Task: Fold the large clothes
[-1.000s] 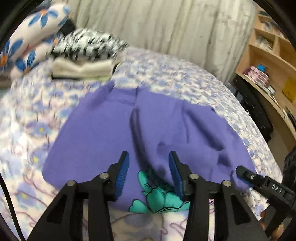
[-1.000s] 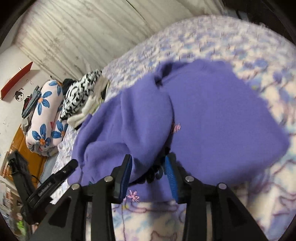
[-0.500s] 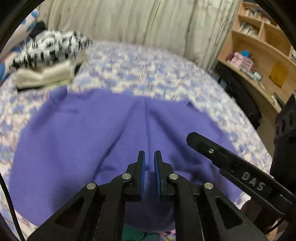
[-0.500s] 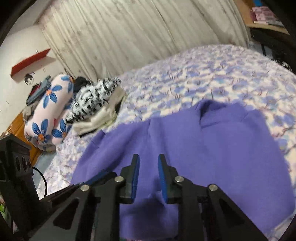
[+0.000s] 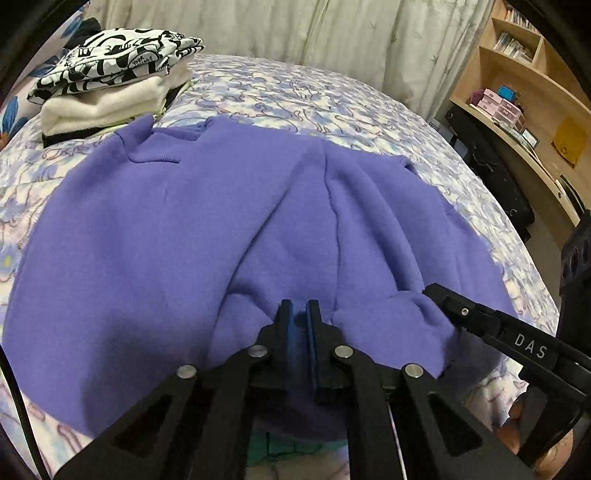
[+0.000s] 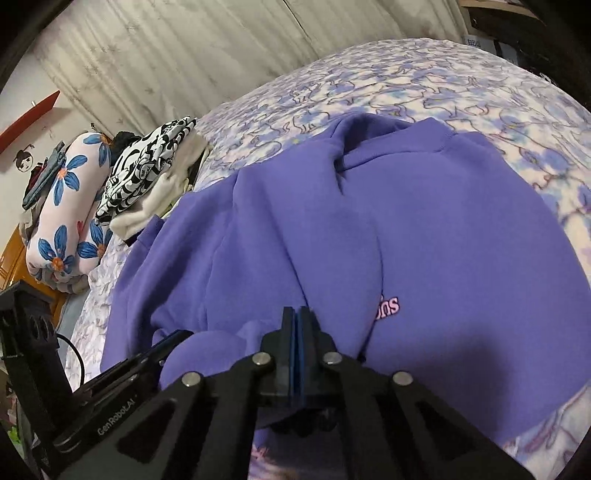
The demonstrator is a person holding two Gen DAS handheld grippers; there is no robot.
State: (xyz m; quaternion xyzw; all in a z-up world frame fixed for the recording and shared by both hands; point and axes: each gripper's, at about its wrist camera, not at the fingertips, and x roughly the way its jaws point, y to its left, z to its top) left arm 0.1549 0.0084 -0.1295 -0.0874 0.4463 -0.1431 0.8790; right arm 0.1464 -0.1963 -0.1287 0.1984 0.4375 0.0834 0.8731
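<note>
purple sweatshirt (image 5: pixel 155 236) spread on floral bed (image 5: pixel 295 92) | left gripper (image 5: pixel 299 314), right gripper (image 6: pixel 298 317) both pinched on its near hem (grip depth unclear) | advice: lift evenly, carry hem toward collar, keep edges square

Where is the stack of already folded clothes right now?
The folded stack sits on the bed at the upper left of both views, just beyond the purple sweatshirt, beside the flowered pillow.

- You're in a home bedroom: a floral-sheeted bed (image 5: pixel 303 99) fills your view.
- Curtains (image 5: pixel 258 26) hang at 12 o'clock.
- Wooden shelves (image 5: pixel 532 85) stand at 2 o'clock.
</note>
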